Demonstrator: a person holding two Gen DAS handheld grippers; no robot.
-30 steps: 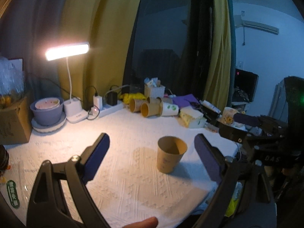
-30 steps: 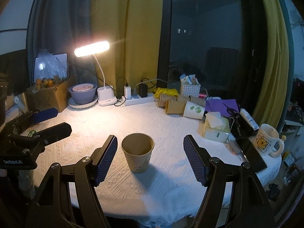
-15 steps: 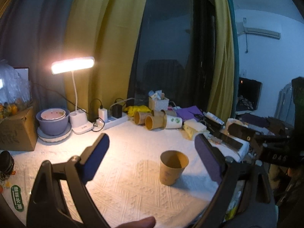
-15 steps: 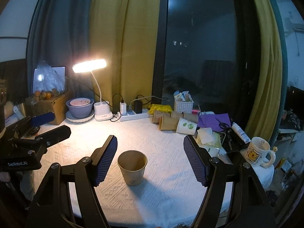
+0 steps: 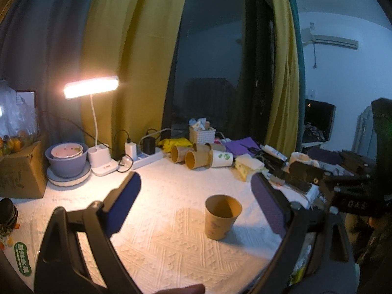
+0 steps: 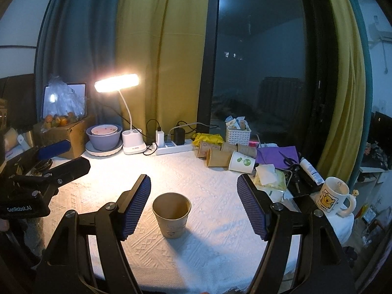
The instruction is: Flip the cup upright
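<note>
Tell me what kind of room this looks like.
Probably a bedroom or living room at home, at night: a cluttered table by a dark window with yellow curtains, a lit desk lamp, and a cartoon mug.

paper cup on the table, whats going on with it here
A person holds a two-finger gripper in each hand over a white-clothed table. The brown paper cup stands upright, mouth up, on its own. The right gripper is open with the cup between its fingers but not touching them. The left gripper is open too, off to the side. More cups lie on their sides near the window.
</note>
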